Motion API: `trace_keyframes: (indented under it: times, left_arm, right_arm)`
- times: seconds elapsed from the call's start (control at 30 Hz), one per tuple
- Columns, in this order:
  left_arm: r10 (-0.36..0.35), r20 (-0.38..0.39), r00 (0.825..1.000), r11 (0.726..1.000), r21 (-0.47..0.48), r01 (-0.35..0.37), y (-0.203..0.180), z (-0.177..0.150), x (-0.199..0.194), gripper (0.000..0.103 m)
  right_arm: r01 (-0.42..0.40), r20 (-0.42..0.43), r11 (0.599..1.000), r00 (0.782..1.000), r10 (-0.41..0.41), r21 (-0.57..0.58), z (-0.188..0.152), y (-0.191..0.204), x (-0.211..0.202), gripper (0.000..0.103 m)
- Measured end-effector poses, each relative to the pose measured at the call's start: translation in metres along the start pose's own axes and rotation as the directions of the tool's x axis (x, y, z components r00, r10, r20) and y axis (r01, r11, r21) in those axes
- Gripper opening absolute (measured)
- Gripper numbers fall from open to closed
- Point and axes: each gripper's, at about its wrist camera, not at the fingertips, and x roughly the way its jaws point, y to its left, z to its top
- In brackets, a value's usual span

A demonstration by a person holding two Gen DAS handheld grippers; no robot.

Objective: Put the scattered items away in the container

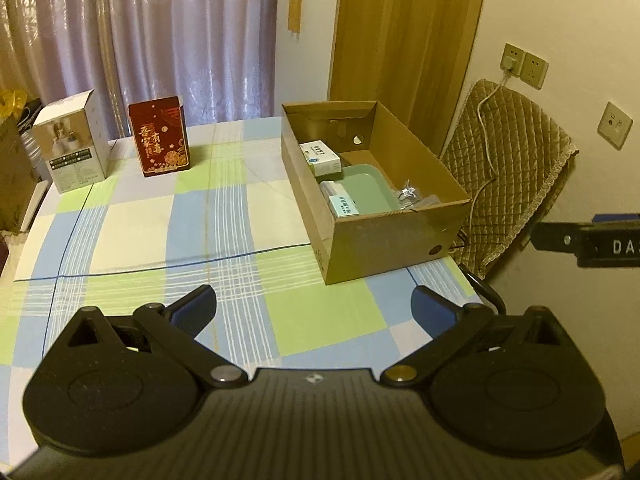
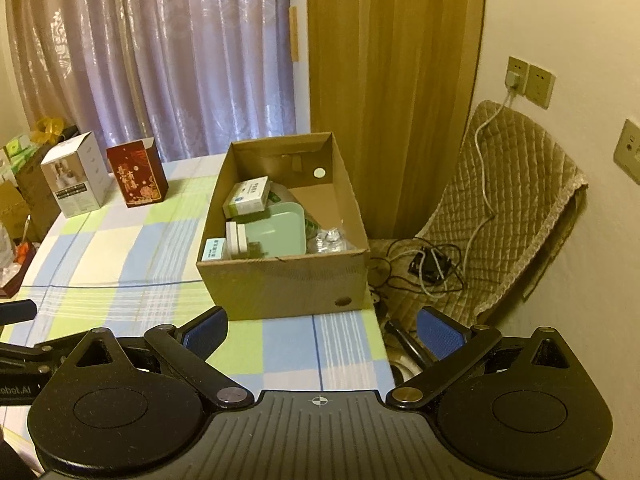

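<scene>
An open cardboard box (image 1: 384, 240) (image 2: 280, 280) stands at the table's right edge. Inside lie a green tray (image 1: 360, 188) (image 2: 276, 232), white medicine cartons (image 1: 320, 156) (image 2: 246, 196), a small teal-labelled carton (image 1: 344, 205) (image 2: 213, 249) and a crinkled clear wrapper (image 1: 410, 196) (image 2: 330, 240). My left gripper (image 1: 314, 310) hovers open and empty above the checked tablecloth, short of the box. My right gripper (image 2: 322, 330) is open and empty too, just in front of the box's near wall. Part of the right gripper (image 1: 588, 240) shows at the far right of the left wrist view.
A red gift box (image 1: 162, 136) (image 2: 138, 174) and a white product box (image 1: 72, 146) (image 2: 76, 176) stand at the table's far left. A quilted chair (image 1: 508, 164) (image 2: 504, 208) with cables sits right of the table. Curtains and a wooden door are behind. Clutter lines the left.
</scene>
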Motion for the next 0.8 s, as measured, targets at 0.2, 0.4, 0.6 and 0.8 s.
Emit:
trace_keyframes:
  times: [0.2, 0.4, 0.6, 0.8]
  left_arm:
    - [-0.029, 0.001, 1.000, 1.000, -0.012, 0.029, 0.001, -0.002, -0.005, 0.102]
    - [-0.031, 0.002, 1.000, 1.000, 0.007, 0.031, -0.005, -0.004, -0.008, 0.102]
    - [-0.015, -0.002, 1.000, 1.000, -0.013, 0.015, -0.004, -0.005, -0.008, 0.102]
    - [0.011, 0.004, 1.000, 1.000, -0.012, -0.011, -0.003, -0.005, -0.008, 0.102]
  right_arm:
    - [0.003, 0.000, 1.000, 1.000, -0.003, 0.005, -0.006, 0.002, -0.007, 0.103]
    - [0.008, 0.002, 1.000, 1.000, -0.008, 0.006, -0.007, 0.004, -0.012, 0.103]
    - [0.007, 0.007, 1.000, 1.000, -0.007, 0.005, -0.010, 0.007, -0.018, 0.103]
    - [0.005, 0.011, 1.000, 1.000, -0.005, -0.004, -0.011, 0.012, -0.021, 0.103]
